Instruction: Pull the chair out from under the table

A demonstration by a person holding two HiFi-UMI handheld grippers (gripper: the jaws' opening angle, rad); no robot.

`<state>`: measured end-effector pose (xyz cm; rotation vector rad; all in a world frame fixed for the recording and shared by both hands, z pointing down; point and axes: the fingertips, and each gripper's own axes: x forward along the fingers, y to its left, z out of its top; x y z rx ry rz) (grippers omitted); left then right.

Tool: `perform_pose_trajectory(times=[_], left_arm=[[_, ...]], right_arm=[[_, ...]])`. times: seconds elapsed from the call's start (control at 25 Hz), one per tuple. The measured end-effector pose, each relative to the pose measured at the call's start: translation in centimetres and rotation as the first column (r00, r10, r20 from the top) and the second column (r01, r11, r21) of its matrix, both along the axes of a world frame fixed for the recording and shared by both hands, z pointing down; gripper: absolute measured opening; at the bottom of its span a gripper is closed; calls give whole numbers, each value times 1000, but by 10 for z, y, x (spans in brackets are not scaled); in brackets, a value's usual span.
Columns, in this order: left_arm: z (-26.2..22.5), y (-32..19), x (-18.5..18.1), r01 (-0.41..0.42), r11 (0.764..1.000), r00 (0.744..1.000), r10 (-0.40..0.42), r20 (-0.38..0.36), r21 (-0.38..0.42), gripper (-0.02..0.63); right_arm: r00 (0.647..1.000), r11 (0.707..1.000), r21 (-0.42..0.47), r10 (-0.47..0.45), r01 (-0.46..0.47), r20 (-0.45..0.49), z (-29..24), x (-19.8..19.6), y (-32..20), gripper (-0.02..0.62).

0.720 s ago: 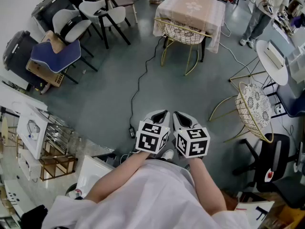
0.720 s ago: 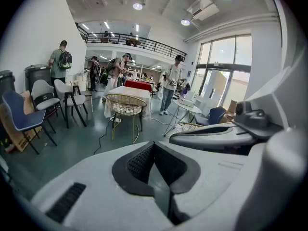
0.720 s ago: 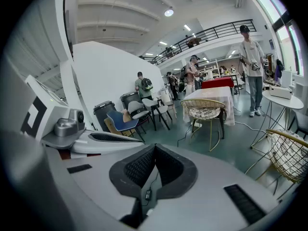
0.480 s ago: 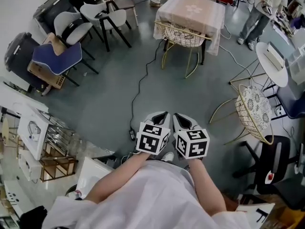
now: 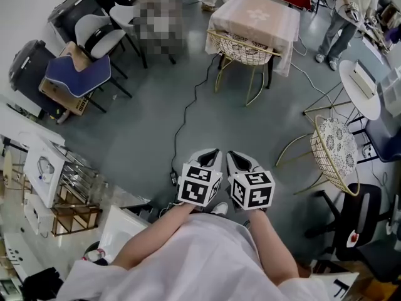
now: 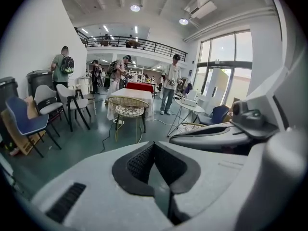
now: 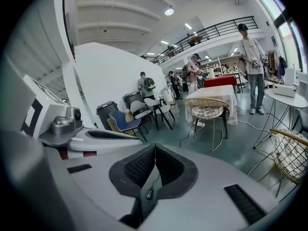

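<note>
Grey floor [image 5: 135, 133] beneath us.
We see a black cable [image 5: 182, 119] lying across it and a gold wire chair [image 5: 241, 44] standing beyond.

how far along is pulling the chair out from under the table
Done: nothing yet. The gold wire chair sits pushed in against the cloth-covered table.
In hand: nothing. The left gripper and right gripper are both shut and empty, side by side close to the body, with open floor between them and the chair.
Left: walk up, grip the chair, pull it clear.
</note>
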<state>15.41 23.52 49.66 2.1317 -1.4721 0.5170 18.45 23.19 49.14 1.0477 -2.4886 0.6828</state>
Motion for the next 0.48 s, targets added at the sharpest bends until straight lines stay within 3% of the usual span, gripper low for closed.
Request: perform_pose_trajectory(times=[0.48], left_arm=[[-3,-44,-26,1,1000,1000,-1,1,18,5]], right_arm=[[998,999,28,-38,39,-51,-2,-20,-43,3]])
